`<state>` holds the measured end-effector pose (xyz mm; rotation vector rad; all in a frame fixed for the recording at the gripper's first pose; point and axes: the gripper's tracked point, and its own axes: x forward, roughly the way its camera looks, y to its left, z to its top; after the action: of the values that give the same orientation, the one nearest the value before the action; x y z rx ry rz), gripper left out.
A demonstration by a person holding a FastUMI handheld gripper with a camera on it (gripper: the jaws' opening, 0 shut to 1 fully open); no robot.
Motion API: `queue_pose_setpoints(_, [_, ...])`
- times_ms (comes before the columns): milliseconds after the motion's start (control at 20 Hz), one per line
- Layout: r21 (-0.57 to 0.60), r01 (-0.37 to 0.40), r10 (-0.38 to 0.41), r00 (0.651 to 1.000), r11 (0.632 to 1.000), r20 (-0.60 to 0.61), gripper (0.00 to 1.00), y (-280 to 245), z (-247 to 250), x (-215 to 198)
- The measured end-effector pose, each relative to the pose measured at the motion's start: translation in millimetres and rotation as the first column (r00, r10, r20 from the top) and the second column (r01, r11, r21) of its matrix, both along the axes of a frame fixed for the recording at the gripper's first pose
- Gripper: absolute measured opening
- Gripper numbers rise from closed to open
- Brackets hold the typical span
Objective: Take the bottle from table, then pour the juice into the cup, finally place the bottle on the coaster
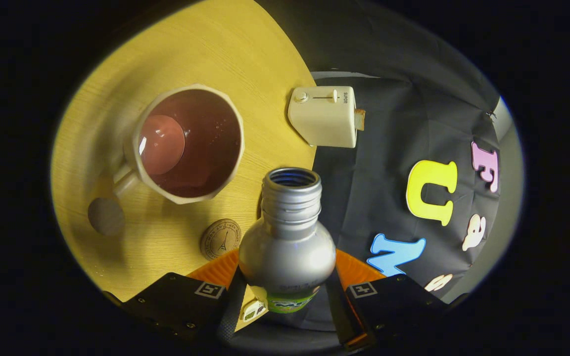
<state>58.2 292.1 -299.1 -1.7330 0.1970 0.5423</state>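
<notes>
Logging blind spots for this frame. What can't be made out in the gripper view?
- Bottle: lower body and base hidden behind the gripper, whose fingers clamp it on both sides; how much juice is left inside cannot be told.
- Coaster: one edge covered by a finger; its print is too small to read.
- Cup: handle partly hidden behind its own body.
- Toaster: far side faces away.
</notes>
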Motion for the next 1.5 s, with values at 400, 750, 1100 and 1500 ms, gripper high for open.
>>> queue_pose_setpoints(400, [-0.081, -0.053, 0.055, 0.998, 0.995, 0.018, 0.76, 0.8, 1.4, 3.5])
queue_pose_setpoints(750, [-0.136, -0.075, 0.080, 0.996, 0.988, 0.030, 0.76, 2.6, 2.7, 7.1])
queue_pose_setpoints(1100, [-0.169, -0.096, 0.103, 0.994, 0.981, 0.038, 0.76, 5.9, 4.2, 7.2])
queue_pose_setpoints(1500, [-0.222, -0.115, 0.130, 0.990, 0.968, 0.053, 0.76, 8.1, 10.6, 9.1])
